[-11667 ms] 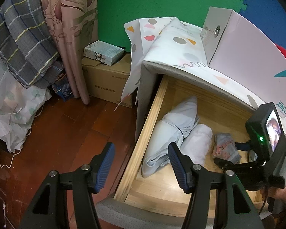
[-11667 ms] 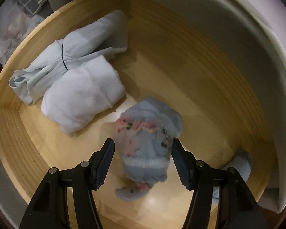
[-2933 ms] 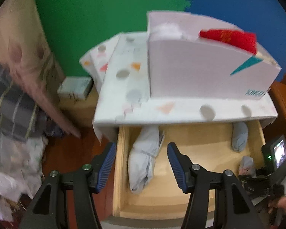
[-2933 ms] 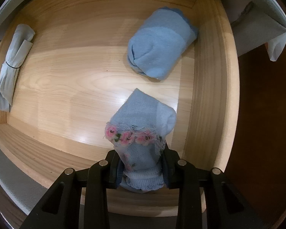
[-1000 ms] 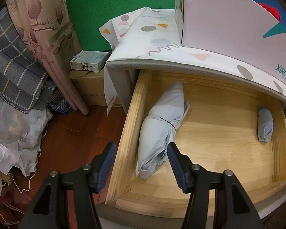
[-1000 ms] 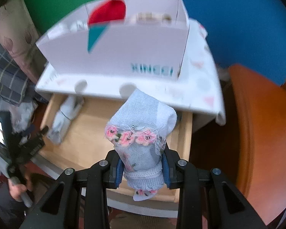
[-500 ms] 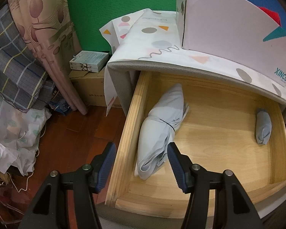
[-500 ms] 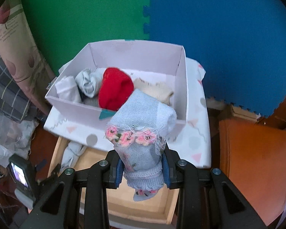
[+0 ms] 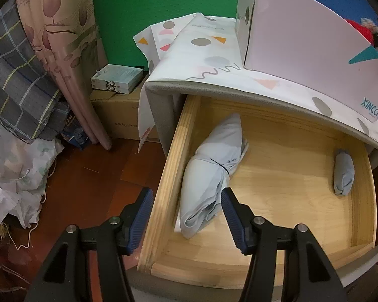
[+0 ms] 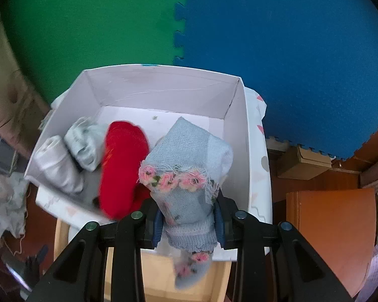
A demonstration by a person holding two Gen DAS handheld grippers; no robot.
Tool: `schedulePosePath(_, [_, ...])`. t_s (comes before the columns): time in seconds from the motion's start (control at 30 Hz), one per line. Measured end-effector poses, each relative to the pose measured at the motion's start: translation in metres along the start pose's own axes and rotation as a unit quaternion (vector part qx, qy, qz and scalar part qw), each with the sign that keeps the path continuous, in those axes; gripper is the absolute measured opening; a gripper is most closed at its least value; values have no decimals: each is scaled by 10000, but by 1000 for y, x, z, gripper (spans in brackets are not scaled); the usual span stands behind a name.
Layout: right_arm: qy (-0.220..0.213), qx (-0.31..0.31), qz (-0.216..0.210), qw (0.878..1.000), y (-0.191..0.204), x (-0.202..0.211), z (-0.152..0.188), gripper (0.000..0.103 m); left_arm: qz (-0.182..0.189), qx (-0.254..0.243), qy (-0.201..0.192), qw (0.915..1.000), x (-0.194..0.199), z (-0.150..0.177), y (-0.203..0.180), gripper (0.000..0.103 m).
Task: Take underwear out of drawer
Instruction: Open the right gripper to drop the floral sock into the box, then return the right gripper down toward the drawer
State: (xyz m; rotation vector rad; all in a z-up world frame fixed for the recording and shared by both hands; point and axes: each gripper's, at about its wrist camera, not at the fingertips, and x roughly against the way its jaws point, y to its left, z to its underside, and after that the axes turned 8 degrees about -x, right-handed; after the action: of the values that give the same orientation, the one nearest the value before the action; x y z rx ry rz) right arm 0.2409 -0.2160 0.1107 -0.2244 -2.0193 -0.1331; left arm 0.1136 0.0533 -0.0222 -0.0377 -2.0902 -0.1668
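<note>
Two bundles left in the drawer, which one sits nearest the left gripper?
The long pale bundle cinched by a dark band, along the drawer's left wall; the small one lies far right.

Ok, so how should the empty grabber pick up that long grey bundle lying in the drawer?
Probably from above, at the narrow waist of the long grey bundle, where a thin dark band cinches it. It lies lengthwise along the drawer's left wall, so the left gripper's open jaws should straddle it crosswise there. The ends are looser and would likely slip.

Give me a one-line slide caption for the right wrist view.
Right tool shut on a blue floral-trimmed garment, held over the white box of rolled clothes.
</note>
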Motion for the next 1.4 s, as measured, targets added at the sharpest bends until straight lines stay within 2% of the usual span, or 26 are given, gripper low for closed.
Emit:
schedulePosePath(0.3, [71, -224, 38, 9997, 4, -39, -35, 31, 80, 102, -22, 9999, 0, 0, 3, 58])
schedulePosePath(0.53, [227, -275, 140, 9993, 4, -64, -40, 36, 91, 118, -12, 9999, -1, 0, 4, 58])
schedulePosePath(0.77, [53, -270, 134, 9995, 0, -49, -38, 52, 91, 119, -10, 9999, -1, 0, 3, 58])
schedulePosePath(0.87, [-96, -271, 71, 9996, -4, -30, -32, 53, 103, 121, -8, 9999, -1, 0, 4, 58])
schedulePosePath(1.0, [-315, -360, -115, 9988, -12, 0, -12, 54, 88, 136, -17, 9999, -1, 0, 4, 58])
schedulePosePath(1.17, [-474, -363, -384, 9975, -25, 29, 41, 55, 61, 123, -60, 9999, 1, 1, 4, 58])
schedulePosePath(1.3, [-403, -309, -384, 9980, -35, 29, 90, 60, 41, 129, -118, 9998, 4, 2, 5, 58])
schedulePosePath(1.4, [-296, -276, -253, 9989, -43, 13, 123, 60, 33, 138, -130, 9998, 5, 2, 5, 58])
